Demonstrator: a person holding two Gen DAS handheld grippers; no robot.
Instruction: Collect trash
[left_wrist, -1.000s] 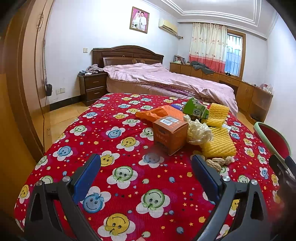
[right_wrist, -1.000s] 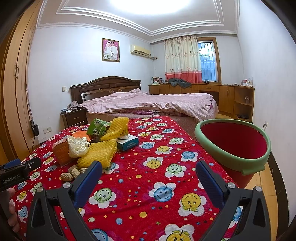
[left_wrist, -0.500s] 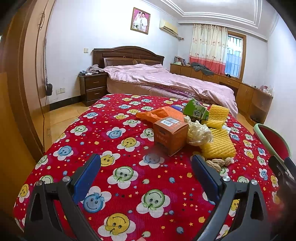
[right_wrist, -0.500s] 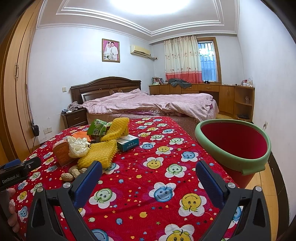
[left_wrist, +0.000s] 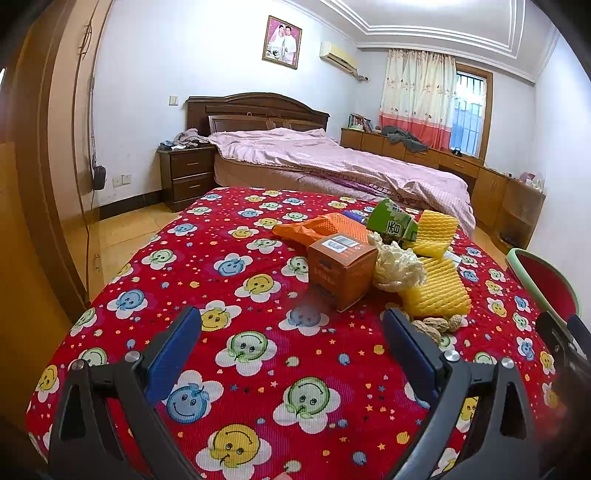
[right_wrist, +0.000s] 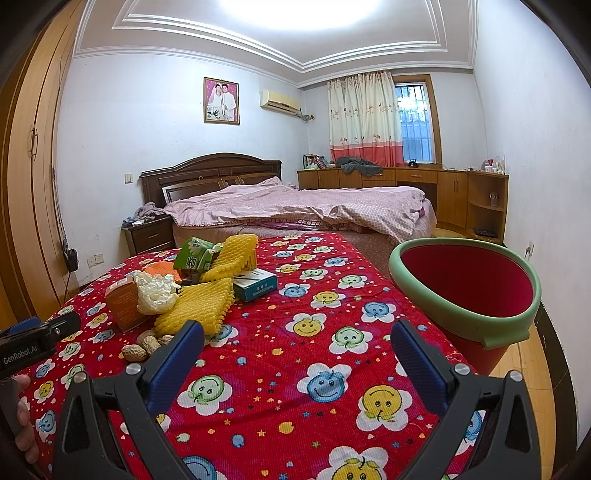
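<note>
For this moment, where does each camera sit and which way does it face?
Left wrist: on the left gripper, facing the orange box and bed; own open fingers show.
Right wrist: on the right gripper, facing the red bin; own fingers plus the left gripper at the left edge show.
Shared: box, yellow foam net, peanuts, bin.

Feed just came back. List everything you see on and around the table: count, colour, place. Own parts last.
Tablecloth: one, red with smiley flowers, covering the table.
Foam nets: two yellow, in the pile; one orange behind.
Cardboard box: one, orange, pile's left end.
Crumpled wrap: one, white, against that box.
Green carton: one, back of pile.
White-teal box: one, right of pile.
Peanuts: several, tan, nearest the cameras.
Bin: one, red with green rim, right of table.
Bed: one, pink cover, behind.
Left claw: open, empty.
Right claw: open, empty.
</note>
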